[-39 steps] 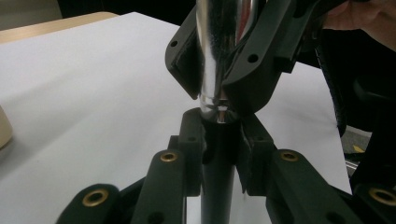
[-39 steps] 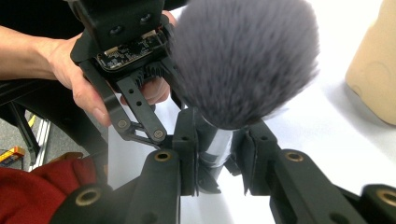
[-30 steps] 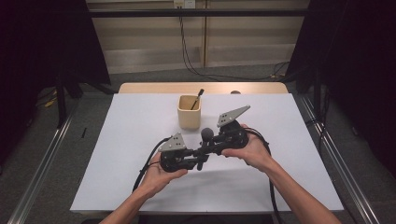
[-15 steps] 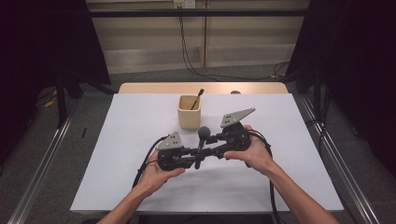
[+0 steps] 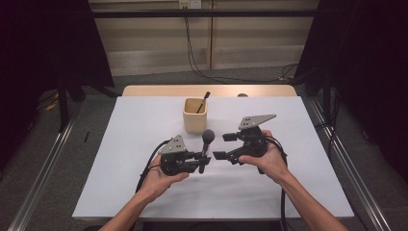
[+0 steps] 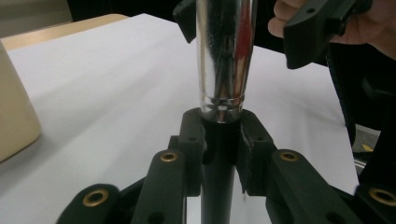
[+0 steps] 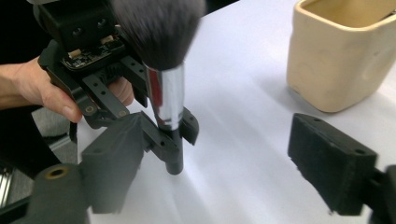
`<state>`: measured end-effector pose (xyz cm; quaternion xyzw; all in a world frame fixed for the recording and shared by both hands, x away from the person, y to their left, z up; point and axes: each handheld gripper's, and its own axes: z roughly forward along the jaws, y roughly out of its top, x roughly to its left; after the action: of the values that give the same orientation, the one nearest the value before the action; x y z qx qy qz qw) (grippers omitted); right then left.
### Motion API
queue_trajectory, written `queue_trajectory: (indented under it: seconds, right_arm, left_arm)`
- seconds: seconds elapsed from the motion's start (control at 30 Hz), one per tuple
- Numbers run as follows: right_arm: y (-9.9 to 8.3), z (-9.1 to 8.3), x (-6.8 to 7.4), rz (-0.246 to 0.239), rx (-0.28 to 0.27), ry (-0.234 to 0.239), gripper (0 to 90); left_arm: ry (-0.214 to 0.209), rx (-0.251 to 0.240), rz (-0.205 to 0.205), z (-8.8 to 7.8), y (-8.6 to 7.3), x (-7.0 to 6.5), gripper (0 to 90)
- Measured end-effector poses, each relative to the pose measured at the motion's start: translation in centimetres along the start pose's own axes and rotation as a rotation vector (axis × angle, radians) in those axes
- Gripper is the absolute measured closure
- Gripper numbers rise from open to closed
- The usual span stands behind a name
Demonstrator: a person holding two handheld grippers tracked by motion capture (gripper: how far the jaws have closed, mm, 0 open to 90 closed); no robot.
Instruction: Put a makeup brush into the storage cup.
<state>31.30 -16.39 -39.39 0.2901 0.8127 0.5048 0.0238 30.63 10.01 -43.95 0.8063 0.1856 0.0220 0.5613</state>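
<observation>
I am holding a makeup brush [image 5: 206, 147] upright in my left tool [image 5: 198, 162], just below the middle of the high view. The jaws of that tool are pinching the brush's black handle just under its shiny metal collar, as the left gripper view shows in its lower middle. The dark bristle head is pointing up, and the foot of the handle is hanging a little above the white surface [image 5: 134, 125].

My right tool [image 5: 225, 146] is sitting just right of the brush in the high view, and its jaws have just been opening: they are standing wide now, with nothing pressed between them. In the right gripper view one black jaw is lying at the lower left, just beside the left tool's jaws, and the other is showing at the lower right, well clear of the brush. The brush [image 7: 163, 70] is standing in the upper left of that view, with my left hand [image 7: 51, 95] behind it at the left edge.

A cream-coloured cup [image 5: 195, 115] is standing on the surface above the brush in the high view, near it but not touching, and a second dark-handled brush [image 5: 204, 101] is leaning inside the cup, its tip sticking out over the rim toward the upper right. The cup [image 7: 341, 56] is also showing in the upper right of the right gripper view.

My two hands are coming in from the bottom edge of the high view, each wrapped round its own tool.
</observation>
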Motion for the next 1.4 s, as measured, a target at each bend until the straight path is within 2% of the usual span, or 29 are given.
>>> queue_trajectory:
  seconds: [0.13,0.3,0.37,0.53,0.67,0.77,0.87,1.03,1.13,1.3,1.4]
  right_arm:
    - [-0.6,-0.6,-0.4,0.029,-0.018,-0.036,8.3]
    - [-1.0,-1.1,-0.6,0.033,-0.042,-0.056,0.8]
    - [-1.2,-1.4,-0.7,0.032,-0.06,-0.062,2.4]
    - [-1.9,-1.8,-0.8,0.025,-0.059,-0.089,1.9]
    - [-2.4,-2.2,-1.1,0.044,-0.063,-0.097,2.1]
    - [-2.7,-2.5,-1.2,0.047,-0.073,-0.151,2.4]
    - [-3.1,-2.8,-1.2,0.042,-0.083,-0.156,2.5]
    - [-3.5,-3.5,-1.2,0.033,-0.111,-0.185,1.7]
    - [-4.0,-3.8,-1.3,0.04,-0.138,-0.207,1.6]
    - [-5.1,-4.1,-1.3,0.045,-0.145,-0.254,1.2]
    - [-5.6,-4.6,-1.3,0.066,-0.174,-0.274,1.2]
  left_arm:
    - [0.007,-0.005,-0.002,-0.3,0.0,0.2,74.5]
    - [0.022,-0.012,-0.004,-0.9,0.1,0.4,74.5]
    - [0.026,-0.018,-0.009,-1.1,0.2,0.5,74.5]
    - [0.035,-0.018,-0.004,-1.7,0.3,0.6,74.5]
    - [0.048,-0.033,-0.006,-2.4,0.7,0.8,74.5]
    - [0.059,-0.042,-0.01,-3.0,0.8,1.0,74.5]
    - [0.065,-0.048,-0.022,-3.4,0.9,1.2,74.5]
    - [0.082,-0.062,-0.017,-4.0,1.2,1.5,74.5]
    - [0.09,-0.066,-0.018,-4.2,1.3,1.7,74.4]
    - [0.102,-0.055,-0.02,-4.3,1.4,2.0,74.5]
    - [0.101,-0.063,-0.022,-4.4,1.5,2.1,74.5]
